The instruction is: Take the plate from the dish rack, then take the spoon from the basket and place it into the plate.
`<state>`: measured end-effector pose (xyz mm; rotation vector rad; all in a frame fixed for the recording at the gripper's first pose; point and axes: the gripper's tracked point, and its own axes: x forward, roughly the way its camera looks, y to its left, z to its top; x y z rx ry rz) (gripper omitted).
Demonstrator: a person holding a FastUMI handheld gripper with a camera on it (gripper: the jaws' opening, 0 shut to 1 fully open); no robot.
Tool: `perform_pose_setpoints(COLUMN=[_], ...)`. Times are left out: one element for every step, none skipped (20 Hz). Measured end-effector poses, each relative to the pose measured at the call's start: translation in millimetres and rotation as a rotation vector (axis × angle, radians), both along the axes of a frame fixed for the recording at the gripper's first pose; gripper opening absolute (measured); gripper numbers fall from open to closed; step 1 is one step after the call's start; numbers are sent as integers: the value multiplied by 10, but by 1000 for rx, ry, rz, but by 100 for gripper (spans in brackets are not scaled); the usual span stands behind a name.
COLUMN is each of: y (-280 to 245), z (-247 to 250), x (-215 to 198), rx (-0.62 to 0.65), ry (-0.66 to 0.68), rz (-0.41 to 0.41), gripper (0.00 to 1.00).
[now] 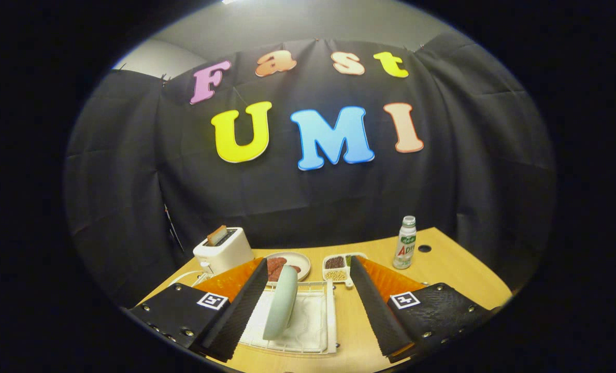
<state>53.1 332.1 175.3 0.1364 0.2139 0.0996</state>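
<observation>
I am holding the hand-held gripper (308, 305) low over the near edge of the wooden bench (458, 274), tilted down so I am looking forward along its two fingers. The fingers are standing wide apart, pinching nothing; each one is angling inward toward its tip.

Between the fingers, the white wire dish rack (313, 321) is sitting on the bench. The pale green plate (281, 303) is standing upright on its edge in the rack, leaning slightly, just inside the left finger (238, 311) and apart from the right finger (377, 305). I cannot tell whether the left finger is touching the plate's rim or only overlapping it in my line of sight.

Beyond the fingertips, a round beige plate (295, 261) holding reddish-brown food is lying flat. Just beside it, ahead of the right fingertip, a small white divided dish (339, 269) is holding dark and light grains in separate compartments. Farther off to the right of the right finger, a clear bottle (405, 243) with a green and white label is standing upright near a round hole (425, 248) in the bench. Ahead of the left finger, a white toaster (224, 251) is sitting with a slice of toast (216, 234) sticking up out of its slot.
</observation>
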Motion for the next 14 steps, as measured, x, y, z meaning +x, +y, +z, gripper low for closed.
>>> perform_pose_setpoints(y=[87, 190, 274, 332, 377, 426, 463, 494, 519, 522, 528, 530, 540, 554], z=[-127, -259, -369, -477, -593, -703, -787, -848, -916, -982, -1067, -1124, -1174, -1194], x=[73, 131, 190, 259, 305, 348, 388, 424, 456, 487, 490, 514, 553, 584], rx=[2, 0, -4, -9, -12, -13, -17, -16, -10, -1, 11, 21, 24, 28], ry=[44, 81, 116, 155, 195, 238, 267, 291, 319, 347, 381, 412, 433, 445], rz=[2, 8, 16, 17, 21, 26, 30, 33, 34, 28, 22, 17, 8, 6], gripper=[98, 98, 98, 98, 98, 98, 98, 98, 98, 98, 96, 94, 93, 83])
